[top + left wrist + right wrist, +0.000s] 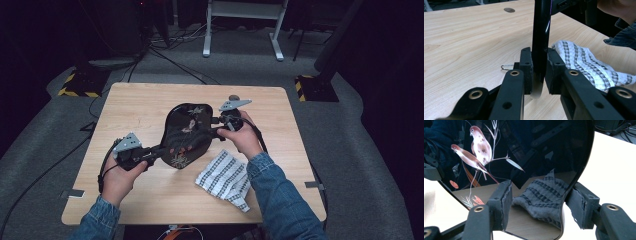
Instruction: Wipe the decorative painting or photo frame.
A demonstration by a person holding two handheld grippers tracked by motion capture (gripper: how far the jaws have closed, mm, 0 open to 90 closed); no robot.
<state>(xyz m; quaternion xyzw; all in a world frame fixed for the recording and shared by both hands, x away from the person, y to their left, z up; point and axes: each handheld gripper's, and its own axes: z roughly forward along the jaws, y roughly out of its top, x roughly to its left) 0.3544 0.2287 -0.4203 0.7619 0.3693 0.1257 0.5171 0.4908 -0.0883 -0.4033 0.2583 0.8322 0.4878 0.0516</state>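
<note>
A glossy black lacquer tray (185, 132) painted with birds and leaves is held up on edge above the wooden table (150, 100). My left gripper (159, 149) is shut on its near left rim. In the left gripper view the tray (541, 37) rises edge-on, pinched between the pads of that gripper (539, 67). My right gripper (218, 127) is at the tray's right rim. In the right gripper view it (539, 202) stands open, one jaw in front of the tray's shiny face (536, 150) and one behind its rim.
A white cloth with a dark pattern (225, 177) lies crumpled on the table's near right, also in the left gripper view (586, 65). A small metal clip (507, 66) lies by the left jaws. Beyond the table stand white desk legs (245, 25) and striped floor bases (80, 82).
</note>
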